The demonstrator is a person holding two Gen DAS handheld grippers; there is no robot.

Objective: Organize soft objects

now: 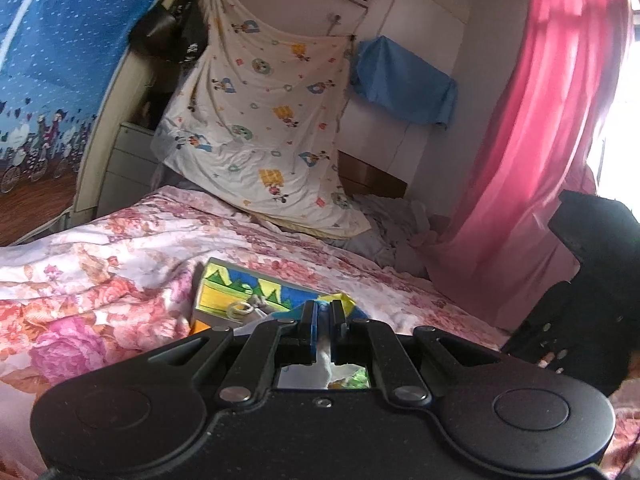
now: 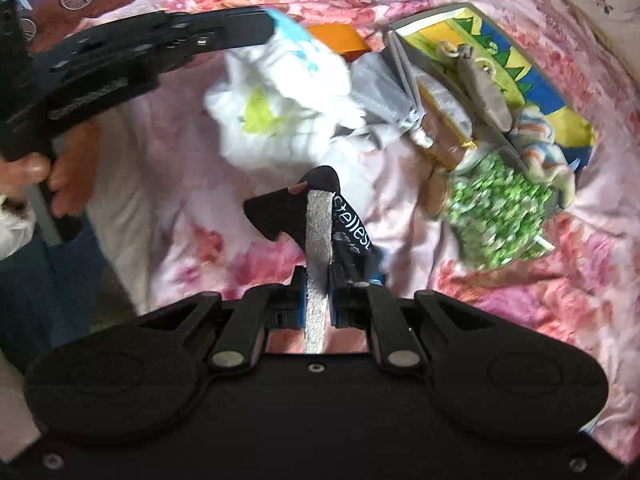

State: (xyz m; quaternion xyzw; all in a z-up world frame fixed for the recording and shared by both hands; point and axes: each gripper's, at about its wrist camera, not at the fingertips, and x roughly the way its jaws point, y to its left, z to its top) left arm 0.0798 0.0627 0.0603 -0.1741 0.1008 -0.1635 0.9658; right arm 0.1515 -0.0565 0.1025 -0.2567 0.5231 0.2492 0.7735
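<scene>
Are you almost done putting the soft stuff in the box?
Partly. The colourful box on the flowery bedspread already holds a grey soft toy and a striped knit. In hand: the left gripper grips a white cloth, and the right gripper pinches a black and grey pouch. Left to do: both still go in, and the green knit hangs over the edge.
</scene>
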